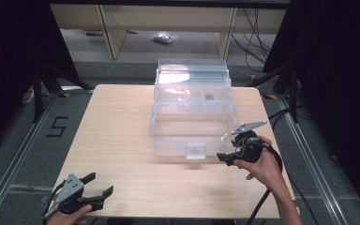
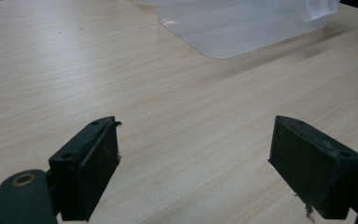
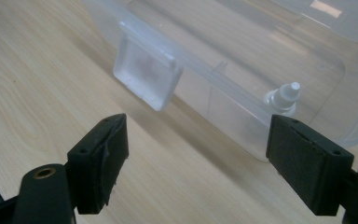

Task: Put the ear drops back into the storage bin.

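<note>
Box [image 1: 192,117]: one, clear plastic, one front latch [image 3: 145,71]; one small bottle [image 3: 283,97] inside. Two grippers, left gripper [image 1: 99,185], right gripper [image 1: 226,147], jaws released.

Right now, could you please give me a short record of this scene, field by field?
surface: wooden table
main item: clear plastic box, lid open
latch: on the box's front wall
inside: small white-capped bottle
right tool: open, empty, by the box's front right corner
left tool: open, empty, near the table's front left edge
</note>
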The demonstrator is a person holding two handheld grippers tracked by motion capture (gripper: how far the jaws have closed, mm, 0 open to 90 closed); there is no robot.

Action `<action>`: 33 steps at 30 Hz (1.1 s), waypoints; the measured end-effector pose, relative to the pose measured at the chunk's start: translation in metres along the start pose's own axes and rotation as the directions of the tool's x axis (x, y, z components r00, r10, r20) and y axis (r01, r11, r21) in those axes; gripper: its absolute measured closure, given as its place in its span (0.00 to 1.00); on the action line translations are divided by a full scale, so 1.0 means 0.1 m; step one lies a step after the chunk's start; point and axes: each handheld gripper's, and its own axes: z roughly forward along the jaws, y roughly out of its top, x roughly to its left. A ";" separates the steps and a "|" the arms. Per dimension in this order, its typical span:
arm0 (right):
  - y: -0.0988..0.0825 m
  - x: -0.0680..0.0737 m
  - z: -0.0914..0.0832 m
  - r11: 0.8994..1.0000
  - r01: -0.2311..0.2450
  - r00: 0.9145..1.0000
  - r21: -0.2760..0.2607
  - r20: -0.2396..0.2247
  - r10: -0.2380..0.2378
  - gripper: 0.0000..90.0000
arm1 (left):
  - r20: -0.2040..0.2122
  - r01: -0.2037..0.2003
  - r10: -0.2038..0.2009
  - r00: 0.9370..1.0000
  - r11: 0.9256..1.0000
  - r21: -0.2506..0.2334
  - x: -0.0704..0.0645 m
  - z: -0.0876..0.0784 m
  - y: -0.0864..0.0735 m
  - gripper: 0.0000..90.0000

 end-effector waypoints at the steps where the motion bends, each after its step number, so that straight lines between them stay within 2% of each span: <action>1: -0.02 0.01 0.01 1.000 -0.001 1.000 -0.016 -0.001 0.001 0.24 | 0.000 -0.002 0.002 1.000 1.000 0.001 0.00 0.00 0.00 0.17; 3: -0.04 0.04 -0.01 1.000 -0.007 1.000 -0.008 -0.007 0.007 0.24 | 0.001 0.003 -0.003 1.000 1.000 -0.004 0.00 0.00 0.00 0.17; 4: -0.06 0.04 0.00 1.000 0.020 1.000 -0.014 -0.006 -0.020 0.24 | 0.001 0.000 0.000 1.000 1.000 -0.002 0.00 0.00 0.00 0.17; 5: -0.08 0.07 0.00 1.000 -0.004 1.000 -0.016 -0.011 0.004 0.24 | 0.003 -0.002 0.002 1.000 1.000 0.000 0.00 -0.01 0.00 0.17; 6: -0.09 0.06 0.02 0.999 0.037 0.999 -0.034 -0.003 -0.037 0.24 | 0.002 -0.001 0.001 1.000 1.000 0.000 0.00 -0.01 0.00 0.17; 7: -0.10 0.09 0.00 1.000 0.019 1.000 -0.009 -0.015 -0.019 0.24 | -0.001 -0.008 0.008 1.000 1.000 0.007 0.00 -0.01 0.01 0.17; 8: -0.12 0.09 0.01 0.999 0.039 0.999 -0.021 -0.011 -0.039 0.24 | 0.000 -0.006 0.006 1.000 1.000 0.005 -0.01 -0.01 0.01 0.17; 10: -0.14 0.12 0.00 0.999 0.024 1.000 -0.024 -0.017 -0.024 0.24 | 0.005 -0.004 0.004 1.000 1.000 0.002 -0.01 -0.01 0.01 0.17; 11: -0.16 0.13 0.01 0.999 0.041 0.999 -0.022 -0.012 -0.041 0.24 | 0.006 -0.003 0.003 1.000 1.000 0.000 -0.01 -0.01 0.00 0.17; 13: -0.19 0.15 0.03 0.999 0.042 0.999 -0.027 -0.010 -0.043 0.24 | 0.008 -0.004 0.004 1.000 1.000 0.004 0.00 -0.01 0.00 0.17; 14: -0.21 0.17 0.03 0.999 0.026 1.000 -0.024 -0.017 -0.027 0.23 | 0.009 -0.004 0.004 1.000 1.000 0.003 -0.01 -0.01 0.00 0.17; 15: -0.23 0.17 0.04 0.999 0.042 0.999 -0.034 -0.013 -0.043 0.23 | 0.009 -0.001 0.001 1.000 1.000 0.000 -0.01 0.00 0.00 0.16; 16: -0.25 0.18 0.05 0.999 0.026 0.999 -0.040 -0.019 -0.027 0.23 | 0.010 -0.002 0.002 1.000 1.000 0.001 -0.01 0.00 0.00 0.16; 17: -0.27 0.18 0.05 0.998 0.042 0.999 -0.038 -0.015 -0.042 0.23 | 0.009 0.000 0.000 1.000 1.000 0.000 -0.01 0.00 0.00 0.16; 18: -0.29 0.19 0.05 0.999 0.026 1.000 -0.044 -0.010 -0.026 0.23 | 0.010 -0.002 0.002 1.000 1.000 0.001 -0.01 0.00 0.00 0.16; 19: -0.30 0.18 0.06 0.997 0.054 0.998 -0.053 -0.008 -0.054 0.22 | 0.011 -0.001 0.001 1.000 1.000 0.000 -0.01 0.00 0.00 0.16; 21: -0.32 0.19 0.08 0.998 0.042 0.999 -0.049 -0.010 -0.043 0.21 | 0.006 -0.007 0.007 1.000 1.000 0.003 -0.01 -0.01 0.01 0.16; 22: -0.33 0.18 0.10 0.996 0.050 0.999 -0.073 0.002 -0.050 0.21 | 0.005 -0.009 0.009 1.000 1.000 0.003 -0.01 -0.01 0.01 0.16; 23: -0.34 0.18 0.10 0.996 0.049 0.999 -0.075 0.003 -0.049 0.21 | 0.007 -0.013 0.013 1.000 1.000 0.004 -0.01 -0.02 0.01 0.16; 24: -0.35 0.21 0.11 0.996 0.012 1.000 -0.086 -0.002 -0.012 0.21 | 0.008 -0.016 0.016 1.000 1.000 0.003 0.00 -0.02 0.01 0.16; 25: -0.35 0.21 0.11 0.996 -0.001 1.000 -0.094 -0.001 0.001 0.21 | 0.009 -0.005 0.005 1.000 1.000 -0.008 -0.01 -0.01 0.01 0.16; 26: -0.36 0.20 0.11 0.995 0.012 1.000 -0.098 0.003 -0.011 0.21 | 0.010 -0.003 0.004 1.000 1.000 -0.011 -0.01 -0.01 0.01 0.16; 27: -0.36 0.19 0.11 0.993 0.045 0.999 -0.112 0.011 -0.044 0.21 | 0.010 -0.011 0.012 1.000 1.000 -0.005 -0.01 -0.01 0.01 0.16; 28: -0.38 0.21 0.13 0.993 0.013 1.000 -0.121 0.009 -0.012 0.21 | 0.011 -0.010 0.010 1.000 1.000 -0.009 -0.01 -0.01 0.01 0.16; 29: -0.38 0.21 0.13 0.995 0.022 1.000 -0.102 0.003 -0.022 0.21 | 0.010 -0.010 0.010 1.000 1.000 -0.011 -0.02 -0.01 0.01 0.16; 30: -0.39 0.23 0.14 0.994 -0.005 1.000 -0.110 -0.001 0.004 0.21 | 0.010 -0.012 0.013 1.000 1.000 -0.012 -0.02 -0.01 0.01 0.16; 31: -0.40 0.21 0.15 0.994 0.021 1.000 -0.106 0.008 -0.020 0.21 | 0.013 -0.017 0.017 1.000 1.000 -0.014 -0.02 -0.01 0.01 0.16; 32: -0.41 0.22 0.16 0.996 0.002 1.000 -0.093 -0.008 -0.002 0.21 | 0.010 -0.013 0.013 1.000 1.000 -0.020 -0.03 0.00 0.01 0.16; 33: -0.42 0.22 0.17 0.995 0.004 1.000 -0.099 -0.002 -0.004 0.21 | 0.003 -0.027 0.027 1.000 1.000 -0.002 -0.02 -0.02 0.01 0.16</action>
